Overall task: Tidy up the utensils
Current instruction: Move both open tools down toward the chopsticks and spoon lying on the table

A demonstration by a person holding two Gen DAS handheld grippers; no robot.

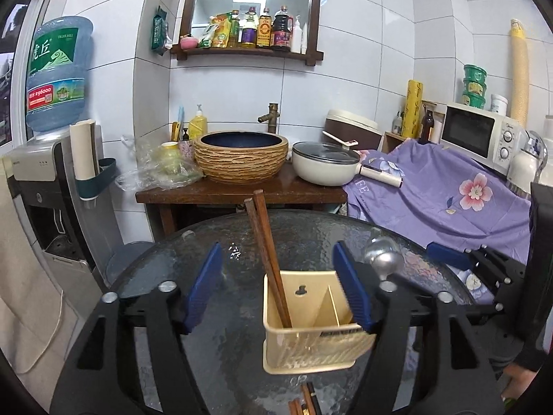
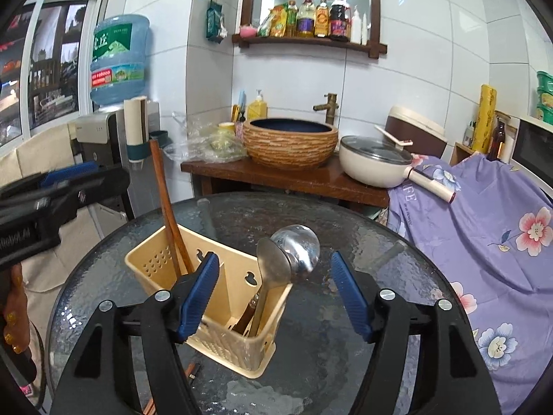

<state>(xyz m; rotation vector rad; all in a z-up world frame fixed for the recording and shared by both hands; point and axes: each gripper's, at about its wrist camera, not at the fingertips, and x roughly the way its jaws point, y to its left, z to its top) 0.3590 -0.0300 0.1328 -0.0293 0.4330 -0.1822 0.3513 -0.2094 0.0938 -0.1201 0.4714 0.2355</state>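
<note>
A cream plastic utensil holder (image 1: 311, 342) (image 2: 221, 311) stands on the round glass table (image 1: 214, 346) (image 2: 311, 346). Brown wooden chopsticks (image 1: 266, 256) (image 2: 169, 218) stand in its left compartment. Two metal spoons (image 2: 293, 252) (image 1: 383, 259) stand in its right compartment. My left gripper (image 1: 280, 287) is open and empty above the holder, its right finger at the holder's right edge. My right gripper (image 2: 276, 294) is open and empty just above the spoon side of the holder. More chopsticks (image 1: 306, 401) (image 2: 188, 375) lie on the table in front of the holder.
Behind the table a wooden counter (image 1: 238, 193) carries a woven basin (image 1: 242, 155) and a cream pan with lid (image 1: 325, 166). A purple floral cloth (image 1: 442, 200) (image 2: 484, 235) covers things to the right. A water dispenser (image 1: 45, 159) stands left. A microwave (image 1: 480, 135) stands at far right.
</note>
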